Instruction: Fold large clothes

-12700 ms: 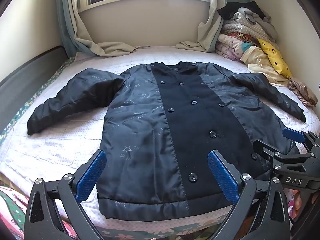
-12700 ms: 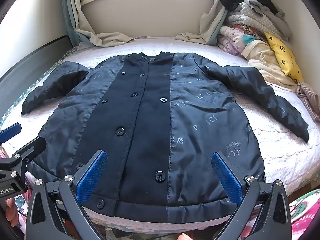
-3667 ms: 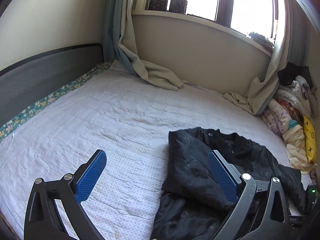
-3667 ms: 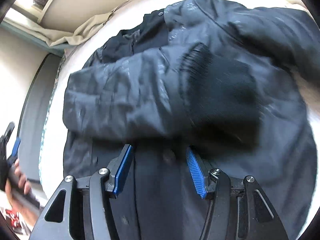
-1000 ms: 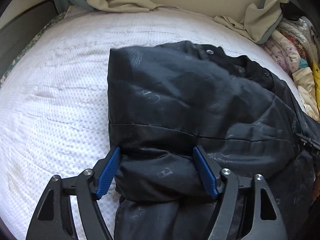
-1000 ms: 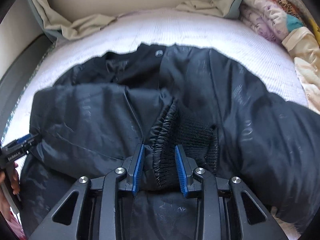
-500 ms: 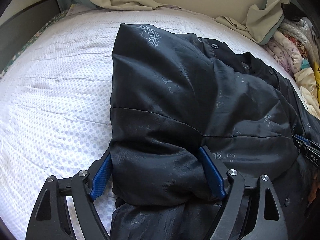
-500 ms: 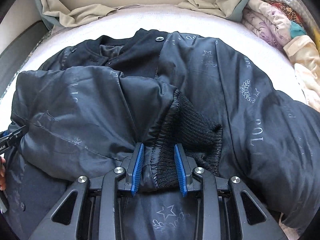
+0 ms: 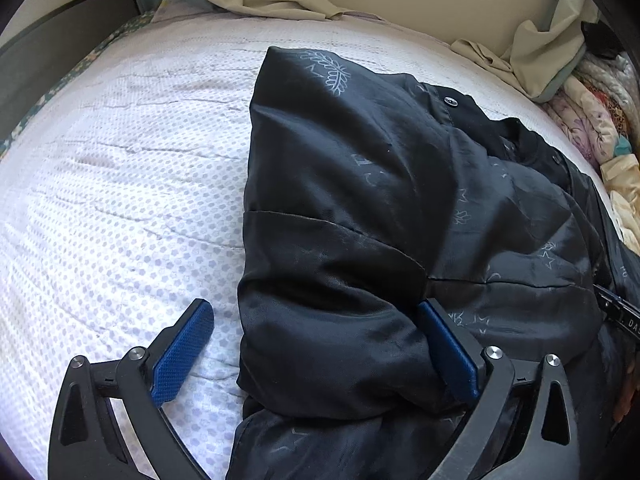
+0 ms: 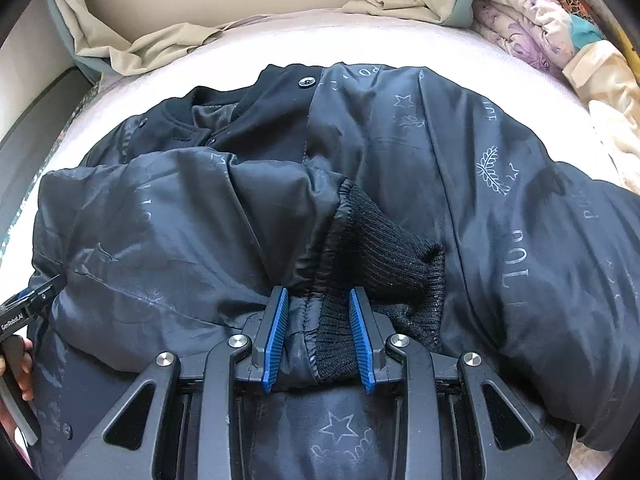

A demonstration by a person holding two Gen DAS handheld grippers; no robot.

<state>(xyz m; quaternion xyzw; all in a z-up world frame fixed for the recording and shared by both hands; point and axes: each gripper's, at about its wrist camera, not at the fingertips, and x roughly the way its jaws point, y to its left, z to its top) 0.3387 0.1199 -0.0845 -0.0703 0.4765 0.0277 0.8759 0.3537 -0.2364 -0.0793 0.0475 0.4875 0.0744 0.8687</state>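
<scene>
Glossy black jacket (image 9: 360, 208) with faint printed stars and leaves lies on the bed (image 9: 120, 160), whose white cover is dotted and quilted. We see our left gripper (image 9: 320, 352) spread wide, its sleeve loose between the pads. Our right gripper (image 10: 318, 332) pinches the ribbed knit cuff (image 10: 384, 256) of that sleeve.

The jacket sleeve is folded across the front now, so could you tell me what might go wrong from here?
1. The right gripper is shut on the sleeve cuff; pulling away before it opens could drag the sleeve back off the jacket.
2. The left gripper is open, one finger pressed against the puffy fold; withdrawing could snag it.
3. The slick padded fabric may spring open once released.
</scene>
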